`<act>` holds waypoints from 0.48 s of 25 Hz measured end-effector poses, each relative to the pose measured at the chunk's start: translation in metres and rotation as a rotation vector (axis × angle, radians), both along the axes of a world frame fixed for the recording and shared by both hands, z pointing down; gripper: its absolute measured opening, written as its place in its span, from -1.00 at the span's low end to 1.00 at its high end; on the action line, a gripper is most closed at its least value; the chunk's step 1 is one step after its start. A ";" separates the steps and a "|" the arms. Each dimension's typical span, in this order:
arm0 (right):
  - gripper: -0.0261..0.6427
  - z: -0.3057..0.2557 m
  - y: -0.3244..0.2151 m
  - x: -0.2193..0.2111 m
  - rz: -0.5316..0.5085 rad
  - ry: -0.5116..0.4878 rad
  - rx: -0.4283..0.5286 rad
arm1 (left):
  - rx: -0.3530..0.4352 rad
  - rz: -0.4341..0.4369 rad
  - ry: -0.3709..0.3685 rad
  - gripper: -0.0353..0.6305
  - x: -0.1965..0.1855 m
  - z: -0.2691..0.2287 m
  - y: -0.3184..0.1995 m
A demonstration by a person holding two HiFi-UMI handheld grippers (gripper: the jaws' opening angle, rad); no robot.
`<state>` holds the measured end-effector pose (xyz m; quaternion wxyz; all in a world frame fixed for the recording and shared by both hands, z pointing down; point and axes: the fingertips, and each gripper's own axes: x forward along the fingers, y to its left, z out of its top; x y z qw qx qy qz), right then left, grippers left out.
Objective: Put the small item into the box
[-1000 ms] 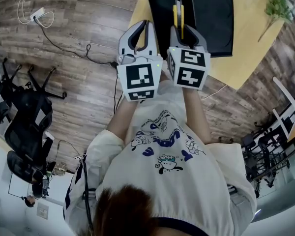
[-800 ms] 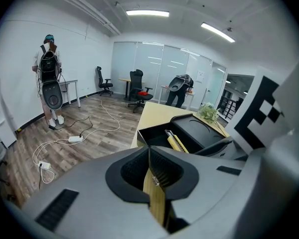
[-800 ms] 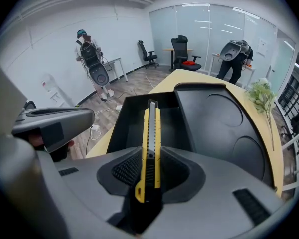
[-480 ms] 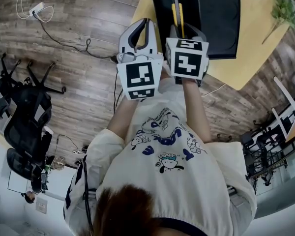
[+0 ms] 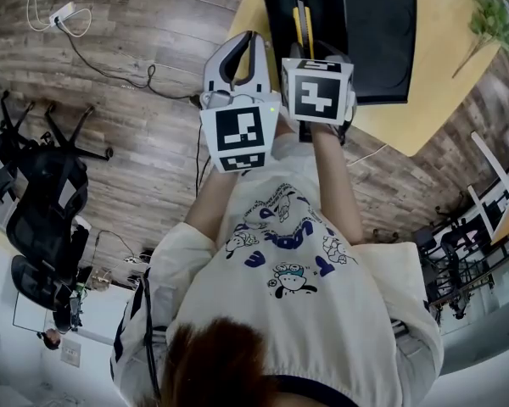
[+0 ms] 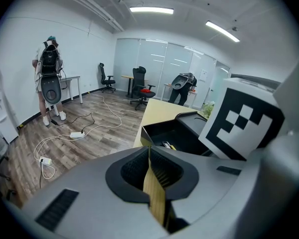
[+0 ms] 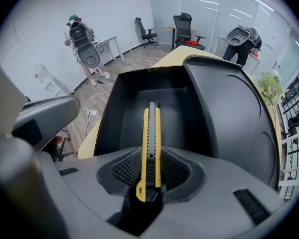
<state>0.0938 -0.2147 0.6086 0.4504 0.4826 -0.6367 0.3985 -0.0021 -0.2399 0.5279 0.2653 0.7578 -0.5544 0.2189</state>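
A yellow and black utility knife (image 7: 150, 143) stands lengthwise between my right gripper's (image 7: 150, 172) pads, which are shut on it. Its tip points over the open black box (image 7: 120, 114), and the box's lid (image 7: 234, 108) lies flat to the right. In the head view the knife (image 5: 302, 24) reaches over the box (image 5: 280, 11) from my right gripper (image 5: 316, 52). My left gripper (image 5: 248, 42) hangs beside it, off the table's left edge, shut with nothing in it. In the left gripper view its jaws (image 6: 150, 152) meet in a thin slit, with the box (image 6: 172, 137) ahead.
The box rests on a yellow table (image 5: 441, 75) with a small green plant (image 5: 483, 11) at its far right. On the wooden floor to the left lie a power strip with cables (image 5: 65, 22) and black office chairs (image 5: 34, 202). A person (image 6: 50, 78) stands far off.
My right gripper has shifted a little forward and left with the knife, further over the box. The left gripper has barely moved.
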 end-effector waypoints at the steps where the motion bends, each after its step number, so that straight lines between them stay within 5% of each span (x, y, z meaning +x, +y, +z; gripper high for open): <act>1: -0.53 0.000 0.000 0.000 0.002 0.002 0.005 | -0.002 0.001 -0.001 -0.82 0.000 0.001 0.001; 12: -0.48 -0.043 -0.013 -0.011 0.024 -0.077 0.148 | 0.056 0.003 0.001 -0.82 -0.004 -0.023 -0.001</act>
